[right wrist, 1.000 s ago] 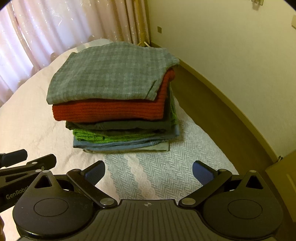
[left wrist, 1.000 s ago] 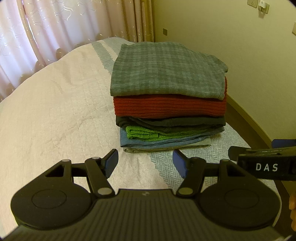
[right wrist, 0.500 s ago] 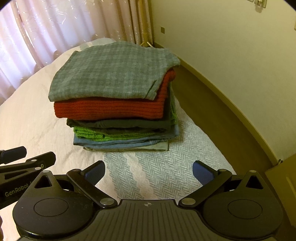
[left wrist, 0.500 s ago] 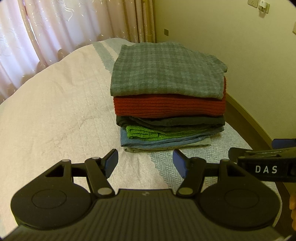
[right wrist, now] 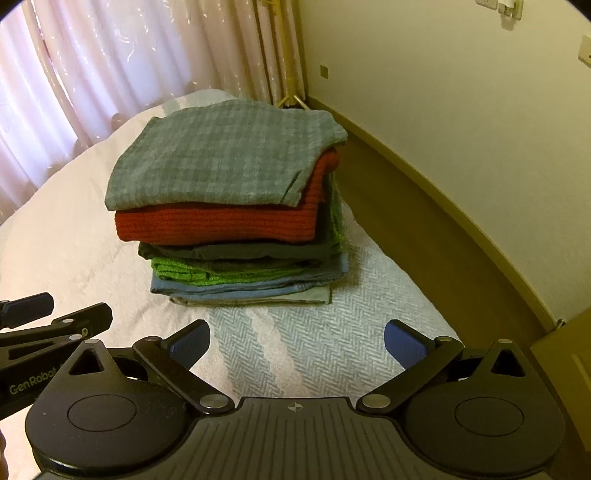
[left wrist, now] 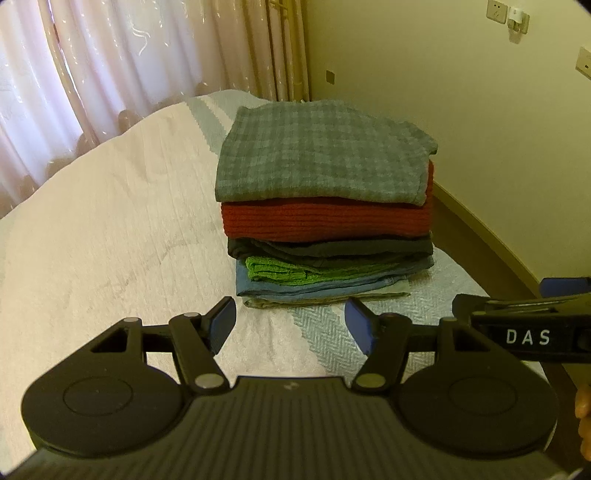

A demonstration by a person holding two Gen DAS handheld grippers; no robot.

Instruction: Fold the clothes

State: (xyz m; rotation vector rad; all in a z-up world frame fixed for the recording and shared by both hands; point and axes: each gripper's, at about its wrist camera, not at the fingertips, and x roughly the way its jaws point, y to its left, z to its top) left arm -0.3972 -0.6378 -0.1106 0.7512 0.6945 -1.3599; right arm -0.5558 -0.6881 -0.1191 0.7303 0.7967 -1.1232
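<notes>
Bed (left wrist: 110, 229) carries the stack of folded clothes (left wrist: 325, 221), grey plaid top uppermost, near its wall-side edge. Left gripper (left wrist: 290, 325) and right gripper (right wrist: 297, 343) hover before the stack, fingers apart, empty. Folding looks finished; withdraw without nudging the stack.

Lower layers of the folded stack (left wrist: 325, 258) seen only as edges, tops hidden under the grey checked piece (left wrist: 321, 155). Right tongs (left wrist: 546, 314) cut by the left view's right edge; left tongs (right wrist: 33, 321) cut by the right view's left edge. Wall sockets (left wrist: 496, 11) clipped at top.
</notes>
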